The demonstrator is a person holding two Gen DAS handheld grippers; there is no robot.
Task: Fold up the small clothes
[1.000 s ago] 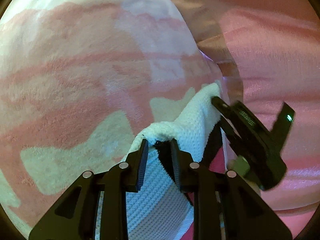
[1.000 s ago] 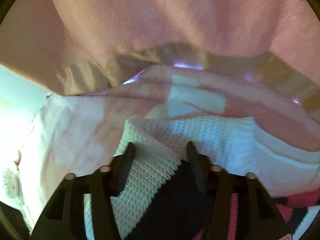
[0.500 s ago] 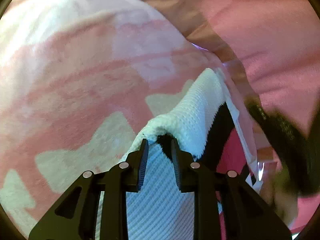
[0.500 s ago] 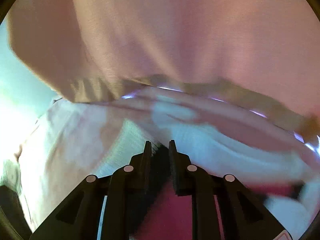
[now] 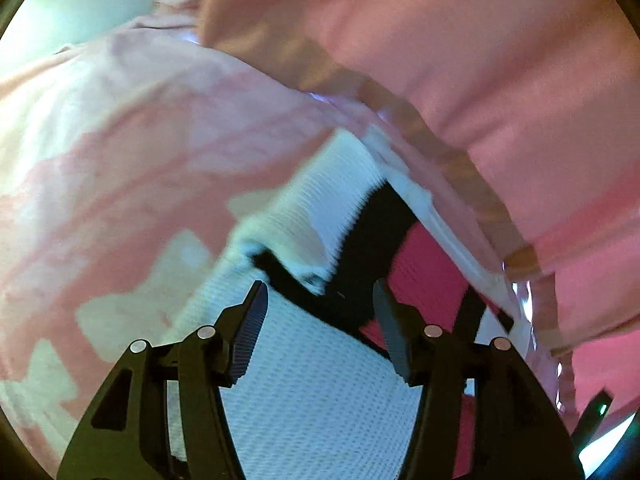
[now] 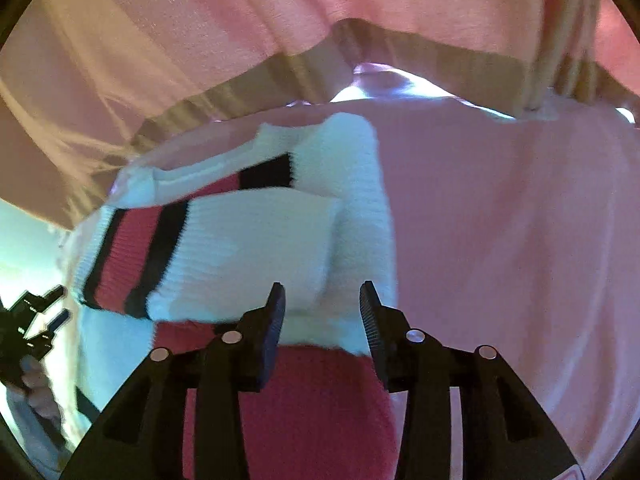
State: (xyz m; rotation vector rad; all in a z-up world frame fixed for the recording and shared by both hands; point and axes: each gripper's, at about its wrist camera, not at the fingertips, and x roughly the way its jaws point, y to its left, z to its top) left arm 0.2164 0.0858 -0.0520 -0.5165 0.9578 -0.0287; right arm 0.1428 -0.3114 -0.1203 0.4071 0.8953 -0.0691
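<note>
Left wrist view: left gripper has its jaws spread, nothing between the pads, hovering just over a knit garment. Garment is white waffle knit with black and red stripes, lying on a pink-and-cream patterned blanket. A black stripe and a bunched white edge sit right ahead of the fingertips. A pink curtain with a tan band hangs behind, close to the garment's far edge.

Right wrist view: right gripper also released, jaws apart, pads not pinching any fabric. The garment shows a white flap with red and black stripes laid over onto the body, another white part doubled up beside it, red panel under the gripper. Same blanket to the right, bare of anything else. The other gripper shows small at the left edge.

Progress, my read: at least one fold looks laid down, fabric overlaps itself. Edges look rough, lumpy, not squared. Probably left: another fold or two, flattening the bunched corner. Can't tell what kind of garment it is, or if more pieces are waiting.
</note>
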